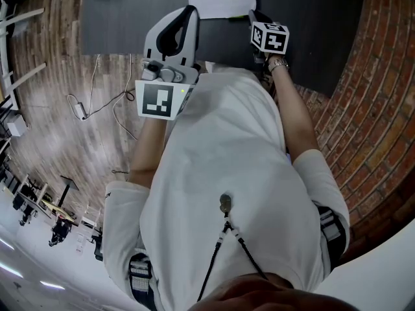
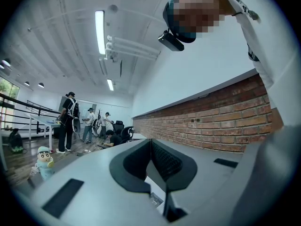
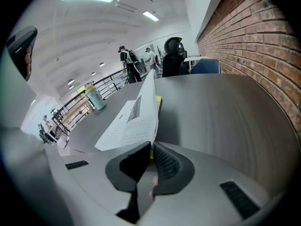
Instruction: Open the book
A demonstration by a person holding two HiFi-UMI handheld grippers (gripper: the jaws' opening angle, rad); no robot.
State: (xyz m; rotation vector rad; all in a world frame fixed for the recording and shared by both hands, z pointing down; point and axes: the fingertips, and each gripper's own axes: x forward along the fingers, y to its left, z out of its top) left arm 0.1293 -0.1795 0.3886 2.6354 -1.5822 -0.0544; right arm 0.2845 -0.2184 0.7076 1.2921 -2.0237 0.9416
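right tongs (image 3: 151,144) are pinched nearly shut on the lower edge of a leaf of the book (image 3: 134,119). that leaf stands lifted at a steep tilt, its printed face turned to the left. left tongs (image 2: 150,142) are drawn together with nothing between them. they are held level in front of the person's chest, well apart from the book, and point across the room rather than at the work.

the book lies on the dark tabletop (image 3: 225,102), a little in from its near edge and ahead of the person. a brick wall (image 3: 263,36) runs beyond the right-hand edge, and a pale green bottle (image 3: 95,98) stands off toward the left-hand edge.

by my reading the opening is in mid-turn: the leaf is up but not yet laid over. the next move calls for carrying the pinched edge in an arc over the spine side. the grip should stay light so the paper neither creases nor tears, and should let go once the leaf lies flat. the free tongs could steady the rest of the book if it slides.

the lifted leaf carries lines of print and a small picture, too small to read. the marker cube (image 1: 270,37) shows only black-and-white squares. no brand shows.
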